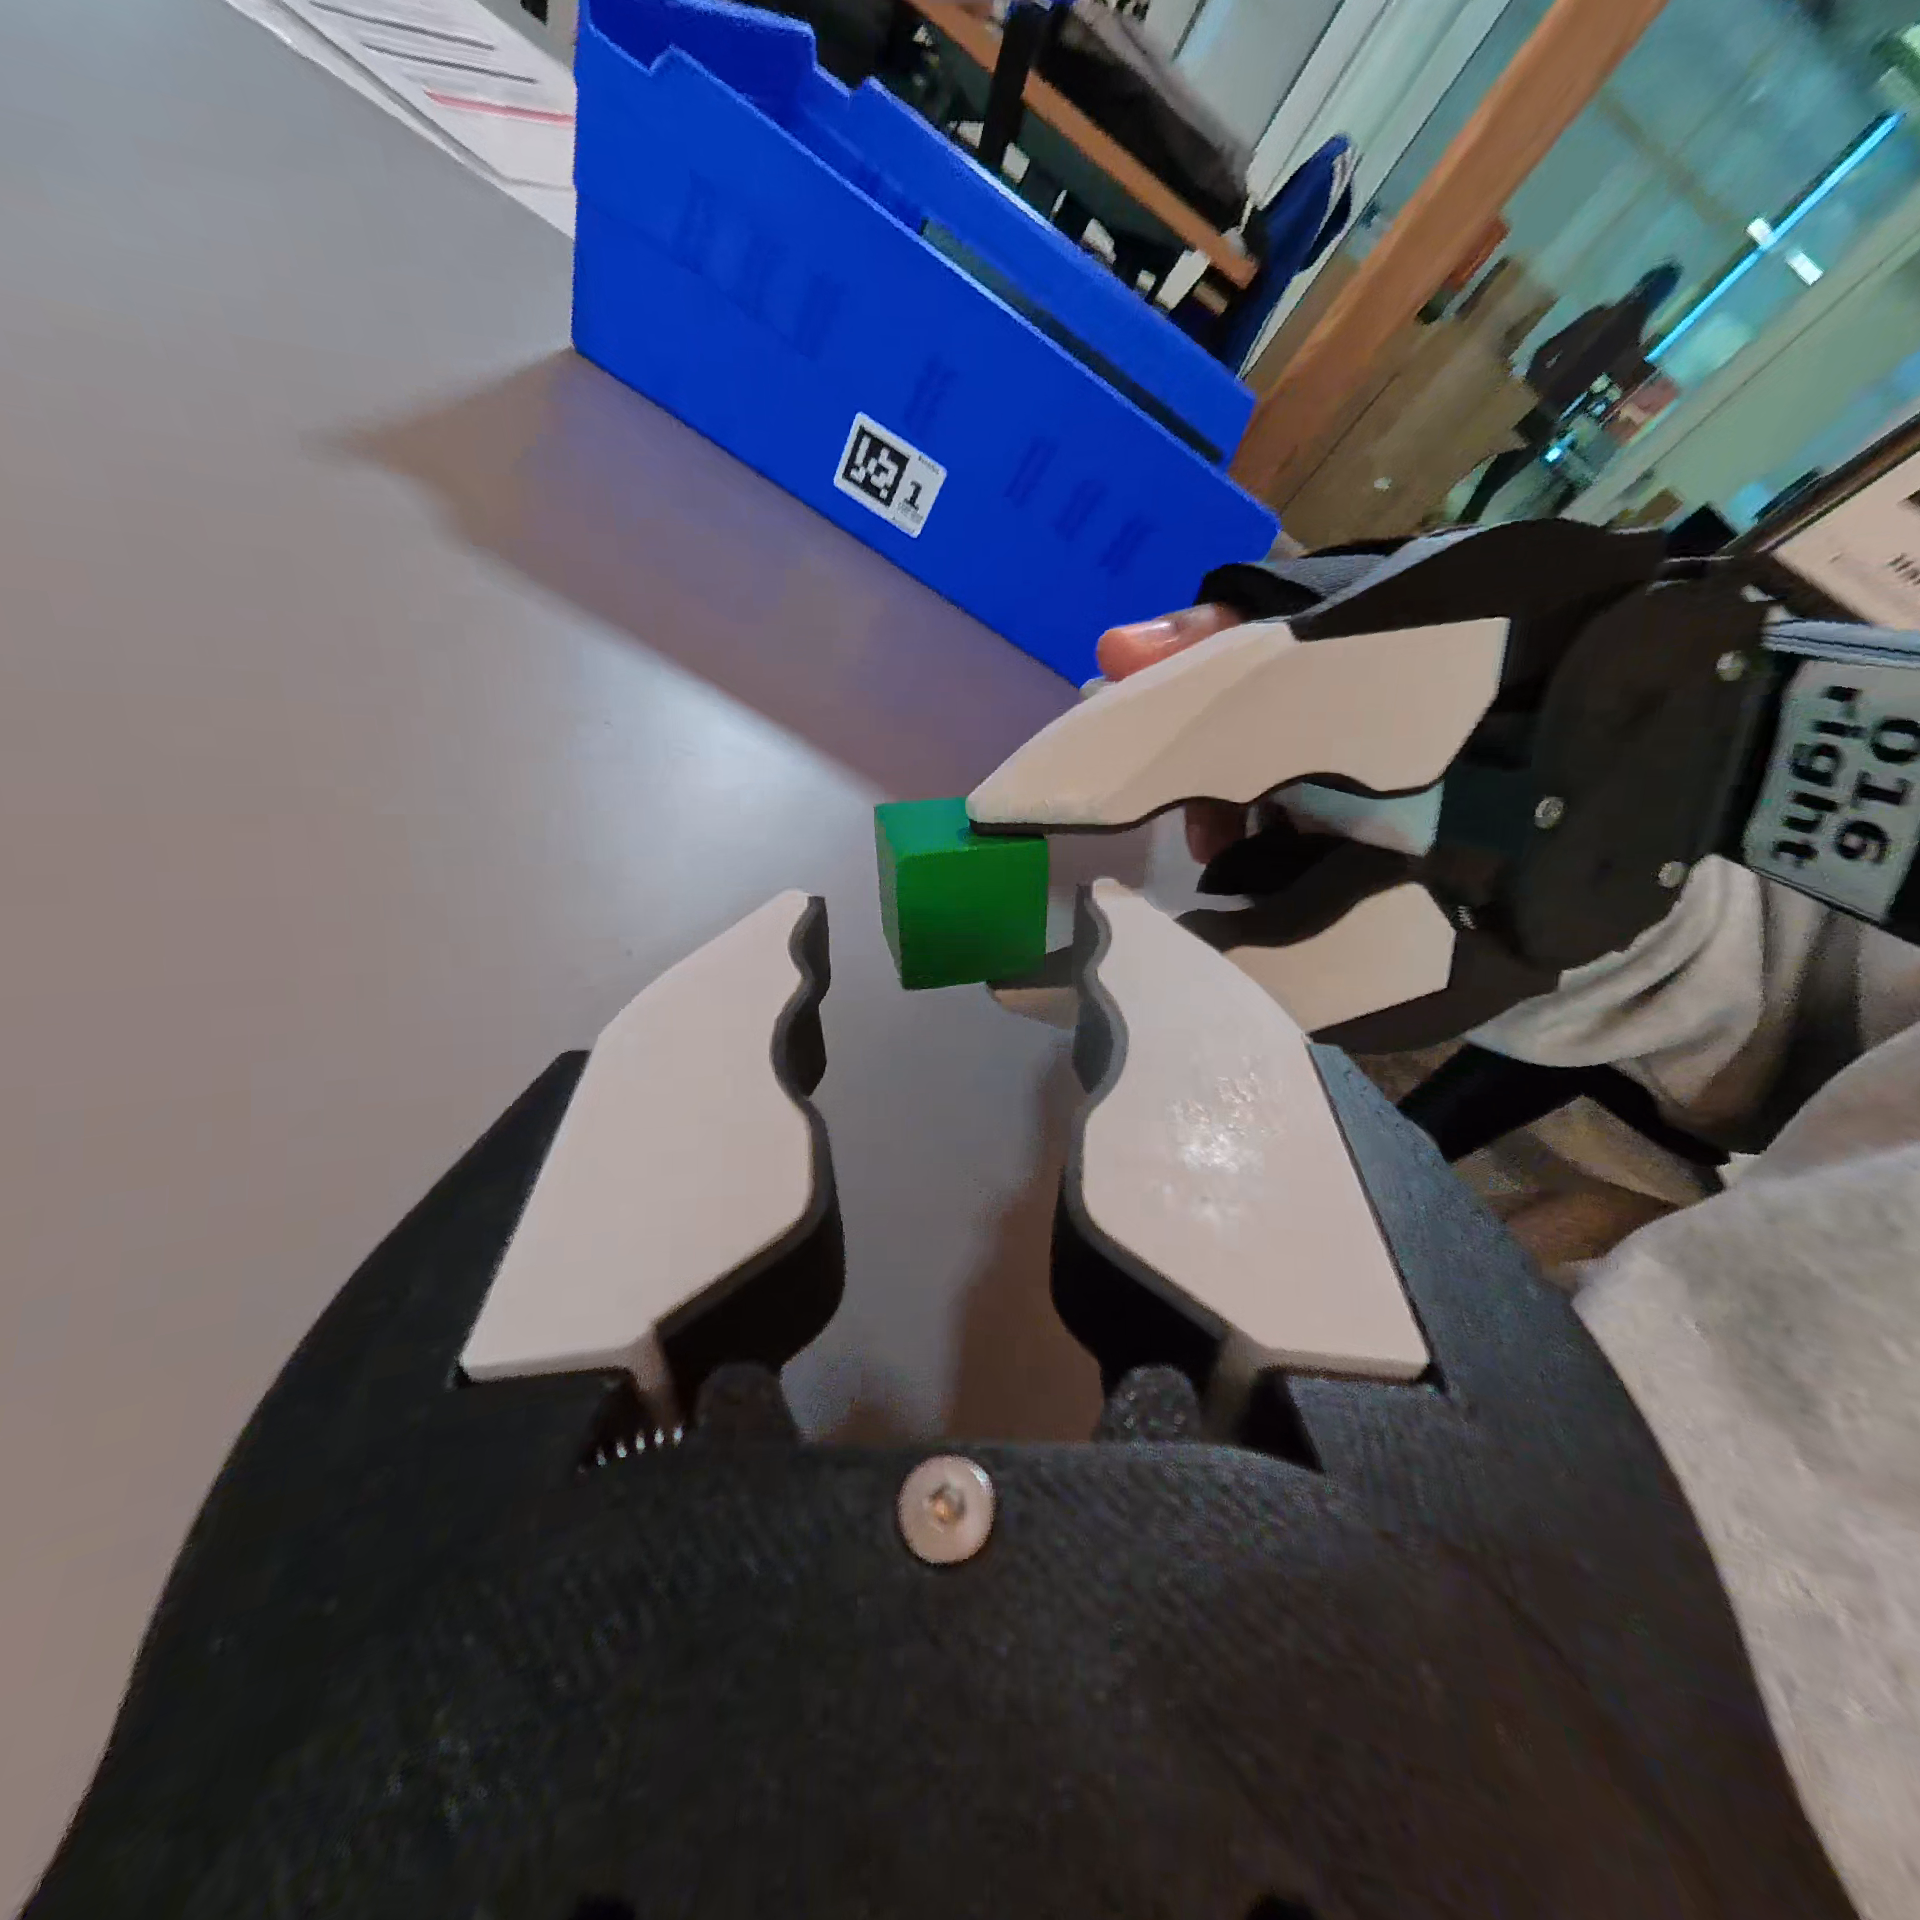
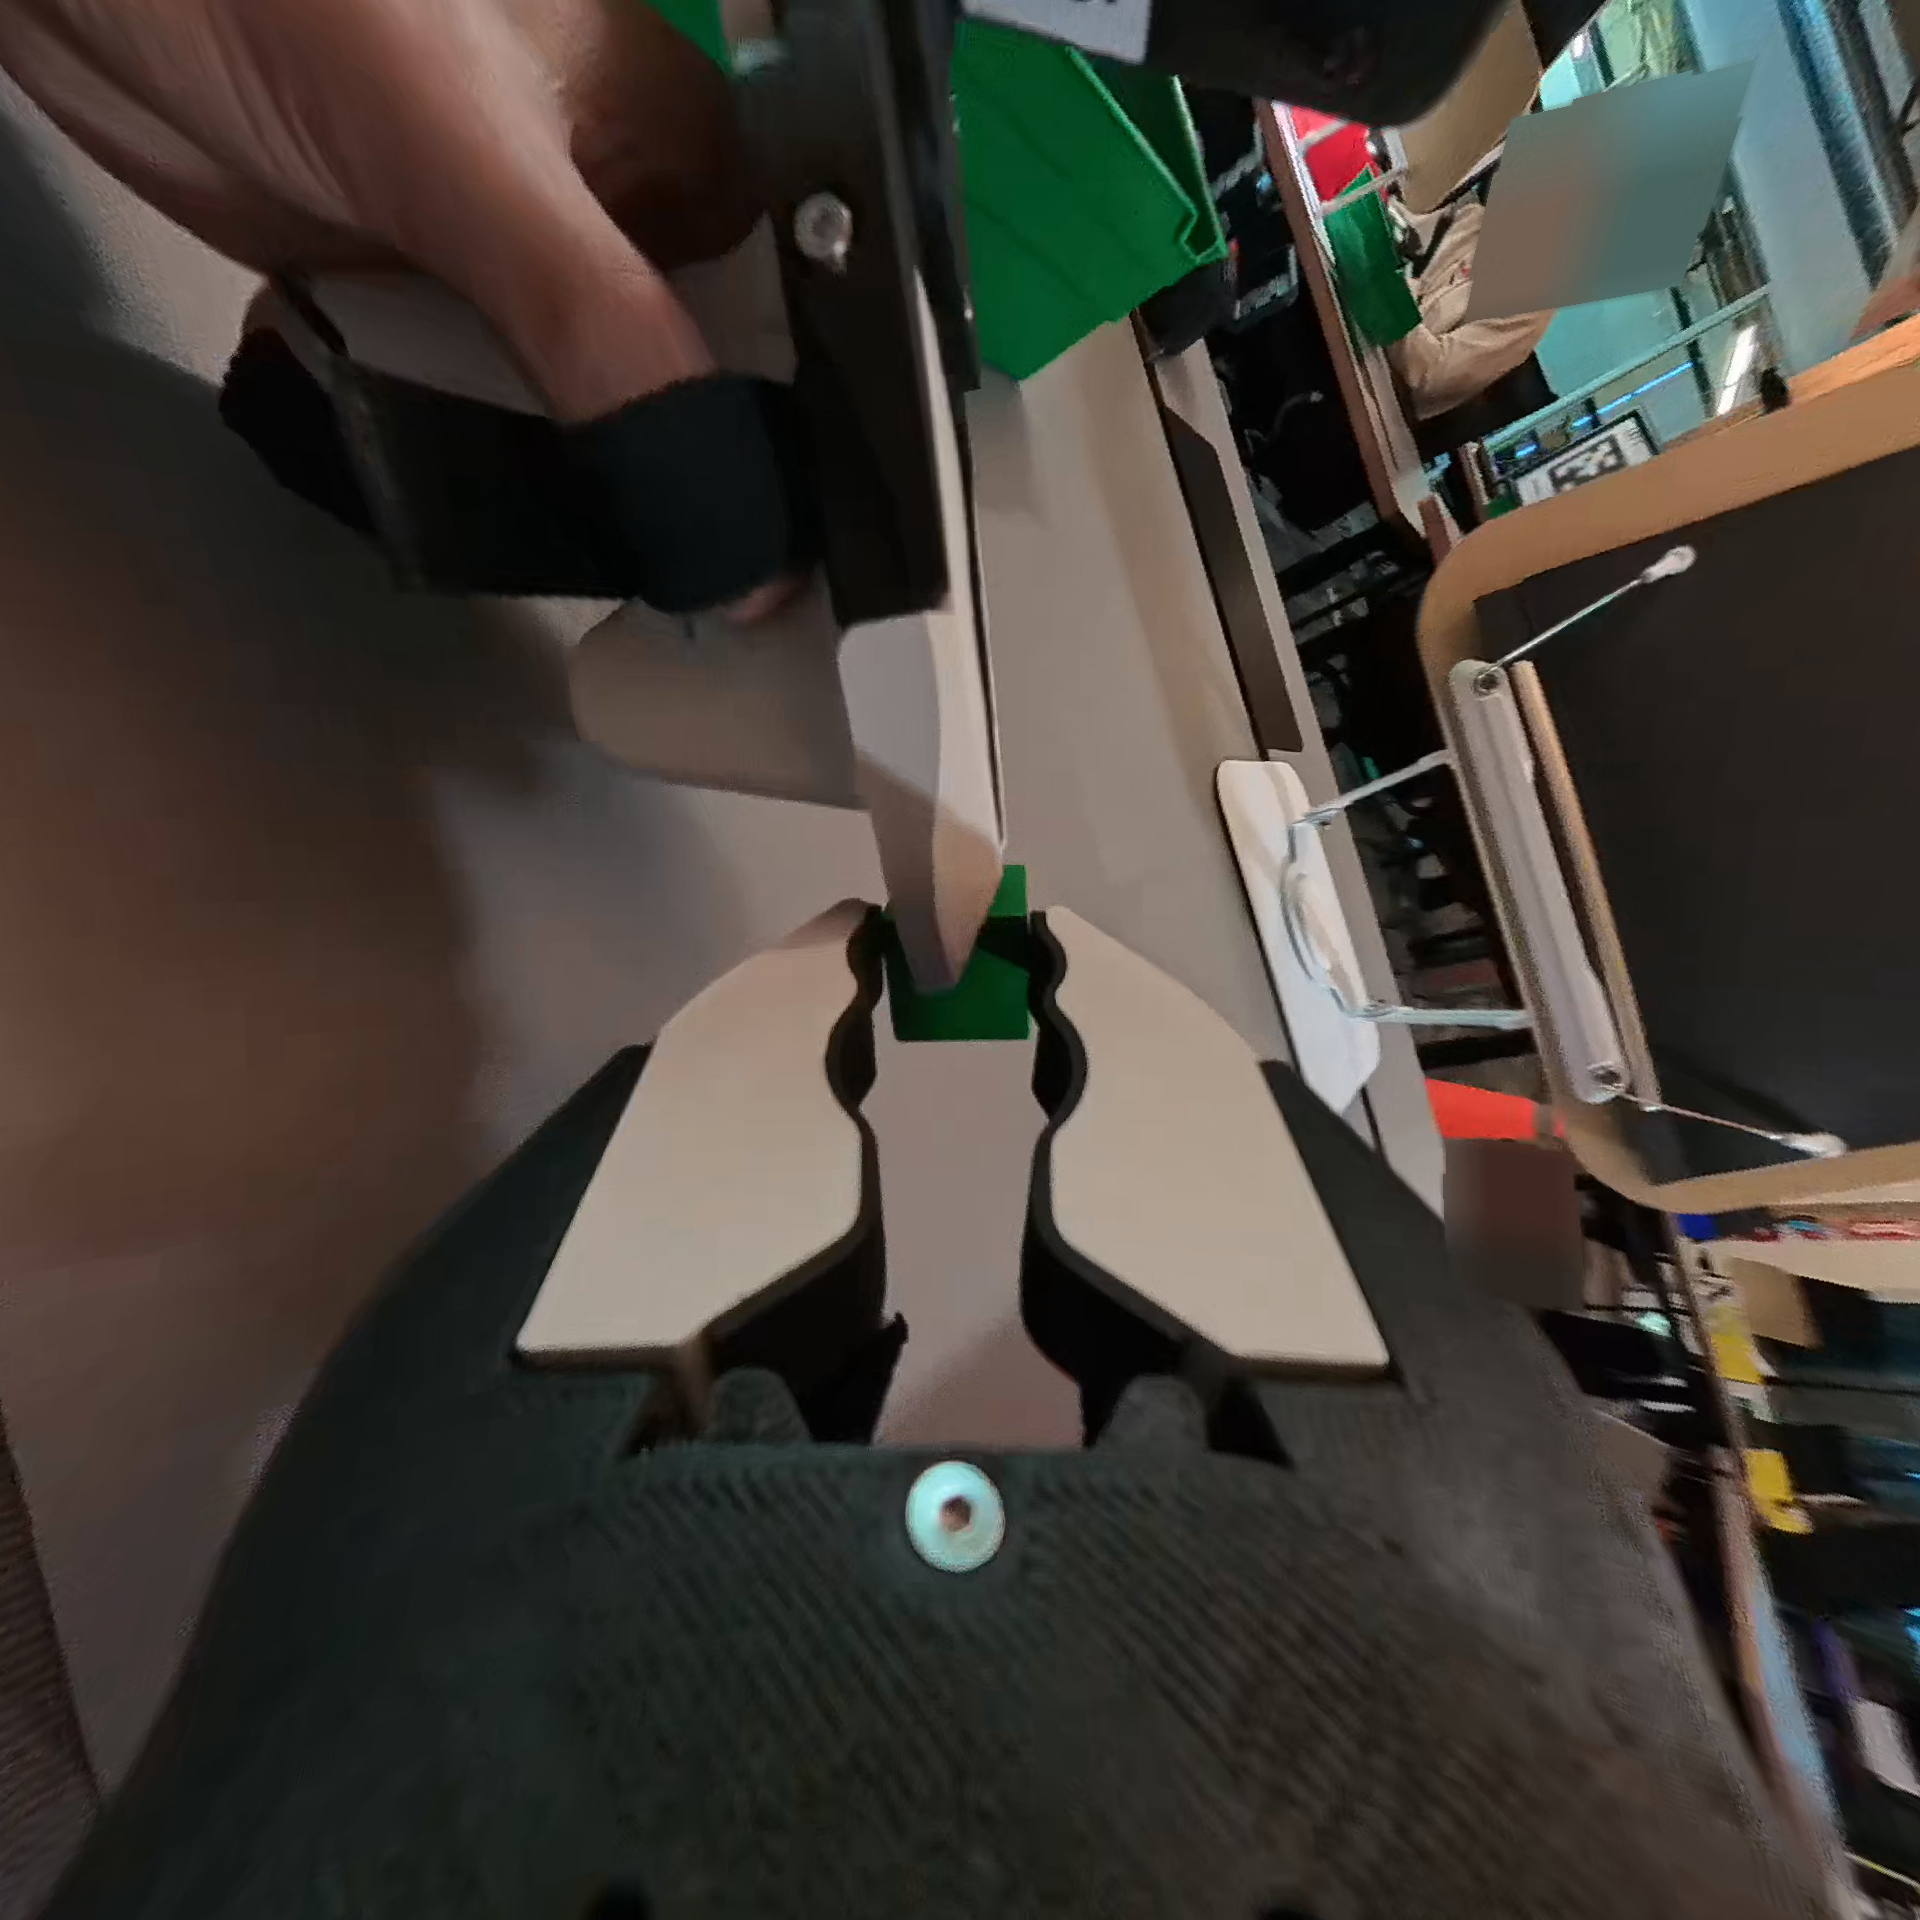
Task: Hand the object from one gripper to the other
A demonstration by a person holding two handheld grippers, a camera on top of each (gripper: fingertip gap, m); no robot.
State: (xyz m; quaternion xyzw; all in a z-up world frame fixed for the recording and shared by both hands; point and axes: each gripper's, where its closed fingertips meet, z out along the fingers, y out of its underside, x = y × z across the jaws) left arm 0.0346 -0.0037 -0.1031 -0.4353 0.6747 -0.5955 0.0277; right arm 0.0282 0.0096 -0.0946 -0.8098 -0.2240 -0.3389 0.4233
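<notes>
A small green cube (image 1: 961,904) is held in the air over the grey table (image 1: 312,727). My right gripper (image 2: 956,920) is shut on the cube (image 2: 961,1013), which sits at its fingertips. In the left wrist view the right gripper (image 1: 992,902) comes in from the right, one finger above the cube and one below. My left gripper (image 1: 956,902) is open, with the cube at the gap between its fingertips; I cannot tell if it touches them. In the right wrist view one left finger (image 2: 935,831) comes down across the cube's face.
A blue bin (image 1: 831,312) with a square marker tag stands on the table beyond the cube. Papers (image 1: 447,83) lie at the far left. A green bin (image 2: 1070,208) and a white pad with a clear object (image 2: 1299,914) lie along the table edge. A gloved hand (image 2: 436,260) holds the left gripper.
</notes>
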